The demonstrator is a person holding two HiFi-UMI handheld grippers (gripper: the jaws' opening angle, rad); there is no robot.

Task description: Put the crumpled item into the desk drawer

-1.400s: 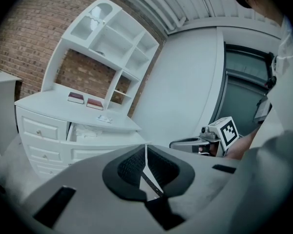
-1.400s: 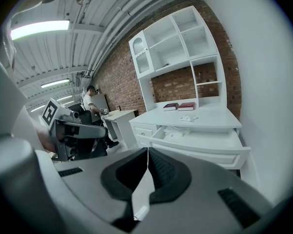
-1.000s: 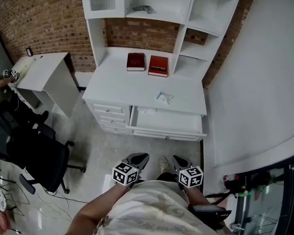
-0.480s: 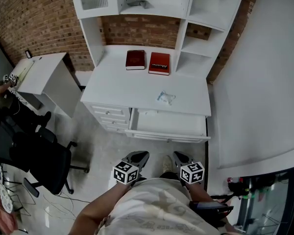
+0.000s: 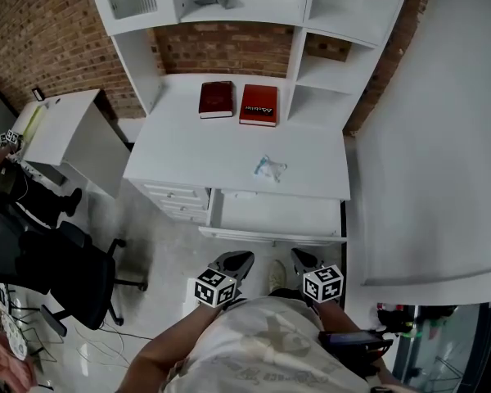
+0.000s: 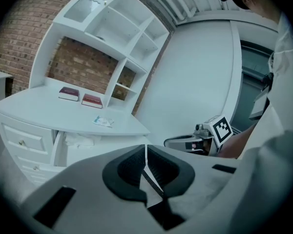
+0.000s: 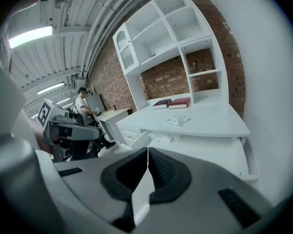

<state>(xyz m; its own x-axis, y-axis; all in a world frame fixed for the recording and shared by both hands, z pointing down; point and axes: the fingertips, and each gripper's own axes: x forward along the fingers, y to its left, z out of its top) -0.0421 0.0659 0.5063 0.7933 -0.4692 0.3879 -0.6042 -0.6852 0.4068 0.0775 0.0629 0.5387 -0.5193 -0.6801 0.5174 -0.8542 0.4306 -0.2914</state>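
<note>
Closer now: the desk point(image 5: 188, 146) is brought nearer as both grippers are carried toward it. Jaws of the left gripper point(image 5: 231, 262) and the right gripper point(image 5: 304, 258) are seen pressed together, nothing pinched. The item point(image 5: 269, 169) is left on the desktop, well ahead of both jaws, just past the open drawer point(image 5: 270, 237). If the jaws are not spread in time, the light item could be shoved away. The drawer front could be bumped on the reach.

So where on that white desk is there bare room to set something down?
The desk top is bare left of the crumpled item and in front of the red books. The open drawer looks mostly bare. Crowded only at the books.
</note>
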